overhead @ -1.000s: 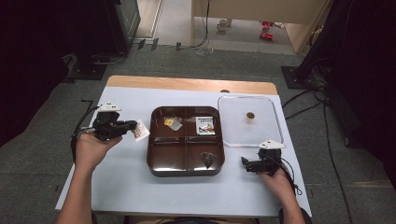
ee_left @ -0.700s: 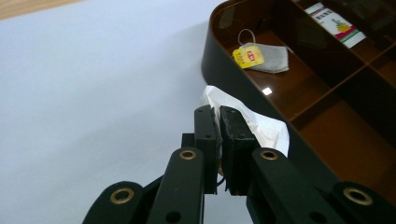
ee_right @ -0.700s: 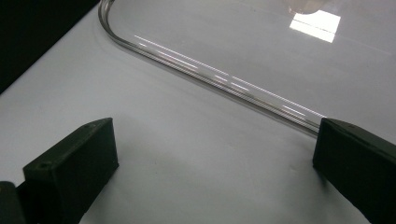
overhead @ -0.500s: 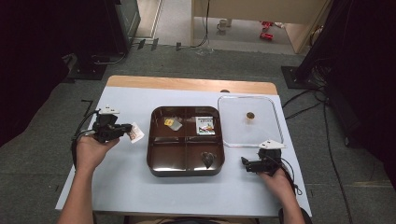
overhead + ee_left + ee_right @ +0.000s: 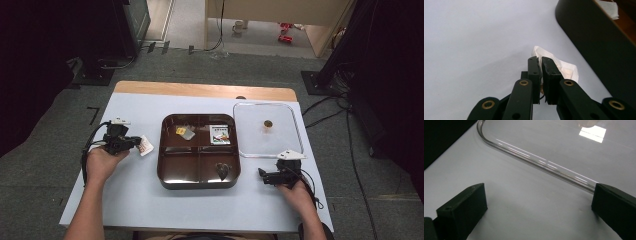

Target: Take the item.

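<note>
My left gripper [image 5: 541,62] is clamped on a white packet [image 5: 564,68] just left of the brown tray [image 5: 200,180]; next I'd carry it over into a compartment. Right gripper [image 5: 536,202] gapes idle beside the clear lid [image 5: 564,147].

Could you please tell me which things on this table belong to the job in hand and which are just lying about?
In the job: white packet, pinched in the shut left gripper; brown four-compartment tray beside it.

Lying about: clear lid with its small knob; open right gripper, resting near the lid; packets already in the tray.
</note>
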### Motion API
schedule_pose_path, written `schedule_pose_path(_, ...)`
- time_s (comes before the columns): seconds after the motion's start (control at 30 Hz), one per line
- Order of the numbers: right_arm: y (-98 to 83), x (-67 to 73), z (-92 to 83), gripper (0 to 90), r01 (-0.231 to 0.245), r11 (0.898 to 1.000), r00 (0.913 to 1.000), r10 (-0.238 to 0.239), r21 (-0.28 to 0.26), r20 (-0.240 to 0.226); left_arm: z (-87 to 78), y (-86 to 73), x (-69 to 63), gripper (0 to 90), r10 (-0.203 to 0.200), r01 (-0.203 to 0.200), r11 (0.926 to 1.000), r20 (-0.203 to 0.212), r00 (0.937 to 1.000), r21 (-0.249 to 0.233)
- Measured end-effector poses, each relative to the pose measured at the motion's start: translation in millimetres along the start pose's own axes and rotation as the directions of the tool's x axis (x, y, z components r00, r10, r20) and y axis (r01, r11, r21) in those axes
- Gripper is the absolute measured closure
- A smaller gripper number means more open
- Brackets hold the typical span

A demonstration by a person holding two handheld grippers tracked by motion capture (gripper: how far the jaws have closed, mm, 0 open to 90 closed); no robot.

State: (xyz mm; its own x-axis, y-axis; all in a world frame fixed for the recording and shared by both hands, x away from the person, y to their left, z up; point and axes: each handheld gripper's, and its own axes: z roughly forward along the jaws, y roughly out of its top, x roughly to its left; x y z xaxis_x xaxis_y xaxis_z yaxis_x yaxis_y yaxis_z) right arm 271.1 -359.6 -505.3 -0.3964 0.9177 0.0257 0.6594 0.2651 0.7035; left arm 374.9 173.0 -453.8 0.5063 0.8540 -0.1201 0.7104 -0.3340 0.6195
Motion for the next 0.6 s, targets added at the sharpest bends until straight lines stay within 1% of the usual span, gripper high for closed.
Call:
schedule_pose_path(0.07,0.0,0.0,0.0,0.0,0.0,1.0,1.0,0.0,0.0,0.0,3.0,-1.5,0.7,86.0,-0.004,0.004,1.0,0.005,1.0,0.001)
schedule_pose_path(0.13,0.0,0.0,0.0,0.0,0.0,1.0,1.0,0.0,0.0,0.0,7.1,-2.6,-1.1,85.9,0.012,-0.012,0.9997,-0.006,0.9999,0.019)
schedule_pose_path(0.2,0.0,0.1,0.0,0.0,0.0,1.0,1.0,0.0,0.0,0.0,9.7,-3.0,-2.0,85.5,0.015,-0.015,0.9995,-0.002,0.9999,0.027)
schedule_pose_path(0.3,0.0,0.0,0.0,0.0,0.0,1.0,1.0,0.0,0.0,0.0,11.1,-3.1,-0.8,84.4,0.001,-0.001,0.9997,0.006,1.0,0.025)
schedule_pose_path(0.43,0.0,0.0,-0.1,0.0,0.001,1.0,1.0,-0.001,0.0,0.0,14.0,-5.0,-0.2,78.0,-0.014,0.014,0.9991,0.015,0.9998,0.039)
schedule_pose_path(0.47,0.0,0.0,-0.1,0.0,0.001,1.0,1.0,-0.001,0.0,0.0,14.3,-5.1,-1.0,76.9,-0.005,0.005,0.999,0.011,0.9999,0.045)
schedule_pose_path(0.53,0.0,-0.1,-0.1,0.0,0.001,1.0,1.0,-0.001,0.001,0.0,14.0,-4.7,-3.3,73.4,0.008,-0.008,0.9996,0.001,1.0,0.028)
schedule_pose_path(0.6,0.0,0.0,0.0,0.0,0.001,1.0,1.0,-0.001,0.001,0.0,11.9,-4.1,-4.5,73.1,0.014,-0.014,0.9999,-0.003,0.9999,0.006)
